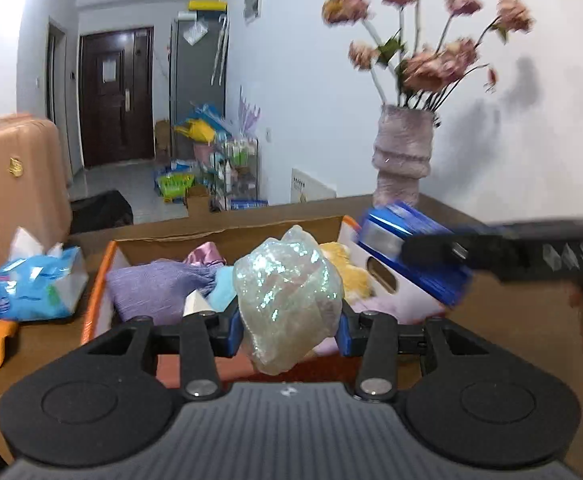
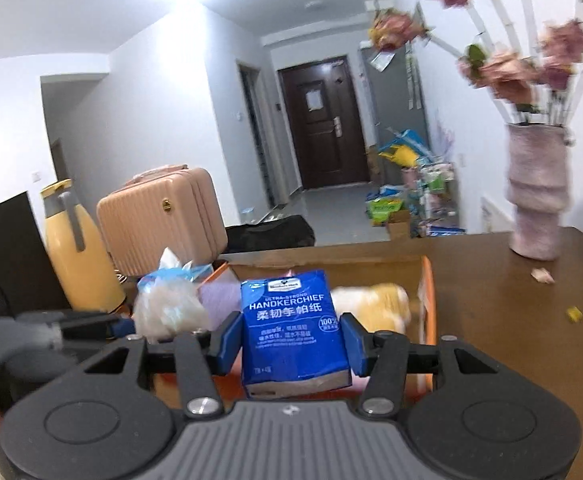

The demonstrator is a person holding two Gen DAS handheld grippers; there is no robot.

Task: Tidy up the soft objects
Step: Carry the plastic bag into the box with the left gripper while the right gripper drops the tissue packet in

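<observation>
Left wrist view: left hand-held gripper (image 1: 290, 322) clamped on a crumpled iridescent plastic bag (image 1: 287, 300), blue pads pressing both its sides; bag held above the near edge of a cardboard box (image 1: 227, 236) on the brown surface (image 1: 511, 320); inside the box a purple cloth (image 1: 151, 288) and a yellow plush (image 1: 351, 272); blue tissue pack (image 1: 31, 288) left of the box; vase of pink flowers (image 1: 401, 156) beyond.

Right wrist view: right hand-held gripper (image 2: 291, 340) gripping a blue handkerchief pack (image 2: 293, 328) upright between its pads, over the box's near side; pink suitcase (image 2: 161, 216) and yellow jug (image 2: 77, 252) at left.
</observation>
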